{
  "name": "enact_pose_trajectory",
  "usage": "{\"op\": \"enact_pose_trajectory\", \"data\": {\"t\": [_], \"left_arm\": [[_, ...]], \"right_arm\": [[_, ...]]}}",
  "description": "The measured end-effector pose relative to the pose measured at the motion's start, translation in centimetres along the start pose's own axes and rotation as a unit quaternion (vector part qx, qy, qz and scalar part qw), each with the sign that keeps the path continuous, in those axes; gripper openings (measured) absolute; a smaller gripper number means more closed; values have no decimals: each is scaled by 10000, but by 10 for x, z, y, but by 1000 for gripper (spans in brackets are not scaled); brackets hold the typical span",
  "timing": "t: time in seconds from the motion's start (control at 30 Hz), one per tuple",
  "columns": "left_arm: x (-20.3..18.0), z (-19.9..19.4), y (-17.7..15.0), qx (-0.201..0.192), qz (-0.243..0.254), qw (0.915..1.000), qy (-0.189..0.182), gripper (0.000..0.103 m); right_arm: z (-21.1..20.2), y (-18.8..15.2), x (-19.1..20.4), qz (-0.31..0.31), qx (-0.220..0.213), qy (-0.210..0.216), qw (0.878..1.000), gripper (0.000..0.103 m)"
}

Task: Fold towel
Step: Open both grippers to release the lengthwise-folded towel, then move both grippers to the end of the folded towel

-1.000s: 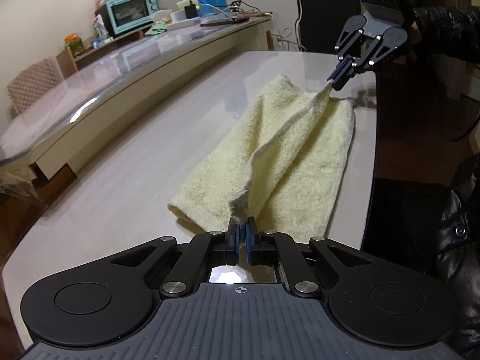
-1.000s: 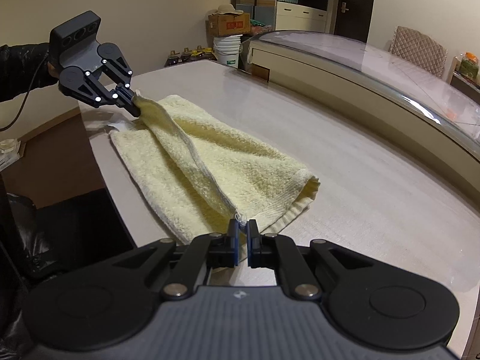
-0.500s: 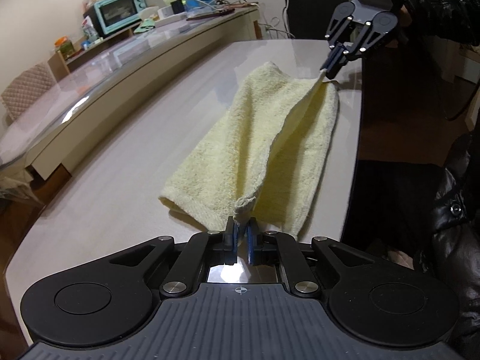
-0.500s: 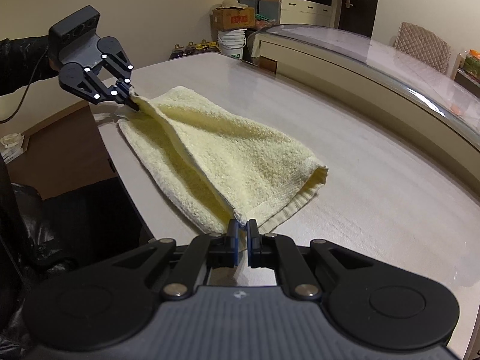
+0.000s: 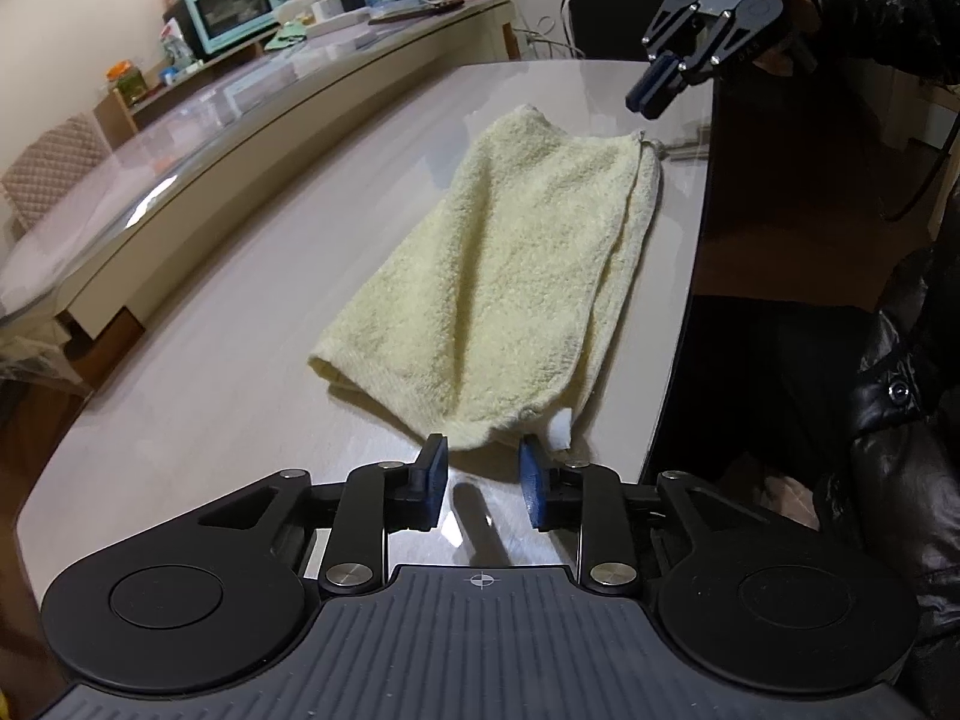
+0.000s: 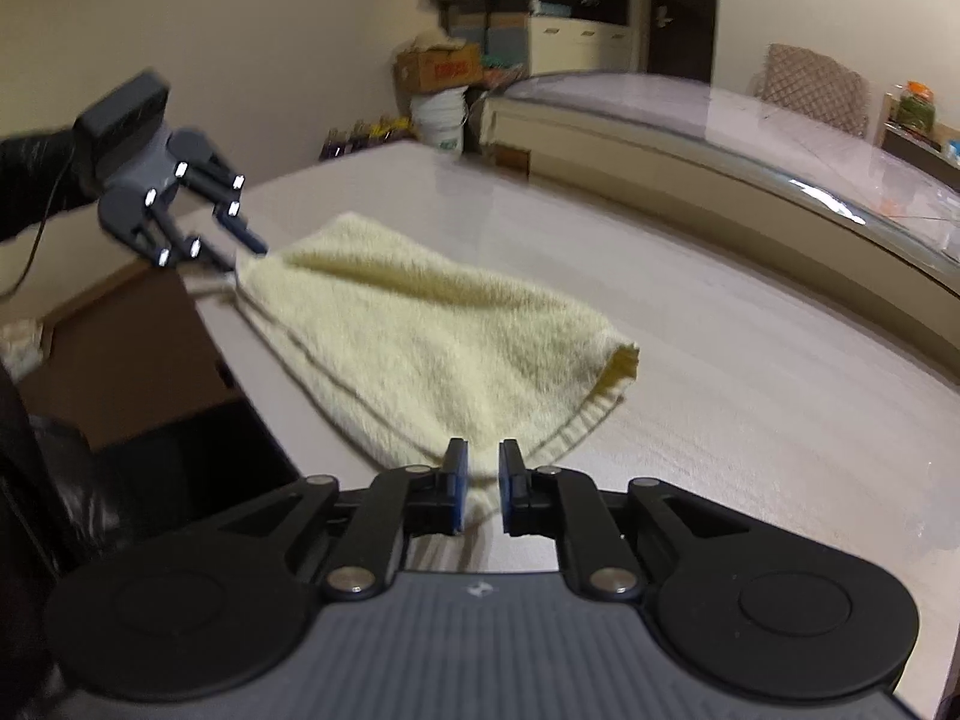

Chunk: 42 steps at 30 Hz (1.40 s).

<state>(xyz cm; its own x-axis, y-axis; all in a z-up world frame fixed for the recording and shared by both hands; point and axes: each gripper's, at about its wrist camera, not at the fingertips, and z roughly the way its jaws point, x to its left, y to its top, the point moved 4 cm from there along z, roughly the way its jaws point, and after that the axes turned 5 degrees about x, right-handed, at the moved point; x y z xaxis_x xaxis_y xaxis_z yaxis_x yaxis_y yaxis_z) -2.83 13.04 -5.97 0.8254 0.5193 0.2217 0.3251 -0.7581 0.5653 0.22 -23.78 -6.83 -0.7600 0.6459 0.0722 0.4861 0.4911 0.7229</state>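
Observation:
A pale yellow towel (image 5: 528,276) lies folded lengthwise on the grey table (image 5: 252,324), its long edges near the table's right edge. My left gripper (image 5: 483,483) is open, just short of the towel's near corner, holding nothing. My right gripper (image 5: 651,99) hovers above the far corner with its jaws apart. In the right wrist view the towel (image 6: 432,348) lies flat, my right gripper (image 6: 478,492) is open with the near corner between its fingers, and the left gripper (image 6: 240,249) is open at the far corner.
A long counter (image 5: 198,168) runs along the table's far side, with a teal toaster oven (image 5: 231,9) and small items on it. A padded chair (image 5: 51,165) stands at the left. The table edge (image 5: 690,276) drops off right beside the towel.
Both grippers have opened and let go of the towel's corners. The lifted edge has dropped, and the towel now lies flat, folded in half. The right gripper has risen off its corner.

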Motion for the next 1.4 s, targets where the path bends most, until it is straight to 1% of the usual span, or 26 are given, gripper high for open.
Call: {"op": "enact_pose_trajectory", "data": {"t": [0.07,0.17,0.2,0.27,0.4,0.47,0.6,0.73,0.77,0.8,0.83,1.0,1.1,1.2,1.3,1.37,1.4], "left_arm": [[1,-5,0,-58,-90,9999,47,29],[2,-12,2,-187,-195,9995,162,31],[1,-14,4,-236,-224,9993,192,32],[-1,-17,7,-320,-245,9989,236,33],[-3,-17,13,-474,-367,9978,267,37],[-1,-17,15,-549,-485,9970,231,39],[3,-19,19,-692,-686,9950,228,41],[5,-18,22,-686,-749,9946,231,43],[5,-17,22,-677,-746,9946,240,43],[6,-16,23,-663,-748,9947,244,43],[6,-15,24,-655,-750,9947,251,43],[9,-12,27,-642,-740,9948,263,45],[12,-8,32,-631,-687,9953,268,47],[15,-4,40,-653,-633,9956,237,50],[20,-1,50,-683,-584,9958,178,53],[25,3,63,-694,-536,9961,39,53],[27,4,67,-689,-521,9963,-25,54]], "right_arm": [[1,0,-6,300,4,-29,9995,17],[2,-2,-11,707,-23,162,9974,17],[2,-3,-10,744,-44,209,9970,17],[4,-3,-6,705,-12,160,9974,17],[10,-5,8,142,83,-164,9997,17],[14,-6,16,-307,150,-377,9987,17],[18,-6,25,-915,266,-584,9937,17],[20,-6,35,-1505,351,-749,9851,17],[21,-7,37,-1609,377,-787,9831,13],[22,-7,38,-1693,414,-793,9815,7],[22,-7,39,-1724,437,-774,9810,7],[10,-8,43,-1752,326,-740,9812,5],[6,-14,47,-1787,418,-787,9799,2],[9,-20,48,-1754,463,-826,9799,2],[8,-19,45,-1495,361,-767,9851,5],[3,-15,38,-990,193,-613,9930,12],[0,-13,34,-673,75,-527,9963,17]]}}
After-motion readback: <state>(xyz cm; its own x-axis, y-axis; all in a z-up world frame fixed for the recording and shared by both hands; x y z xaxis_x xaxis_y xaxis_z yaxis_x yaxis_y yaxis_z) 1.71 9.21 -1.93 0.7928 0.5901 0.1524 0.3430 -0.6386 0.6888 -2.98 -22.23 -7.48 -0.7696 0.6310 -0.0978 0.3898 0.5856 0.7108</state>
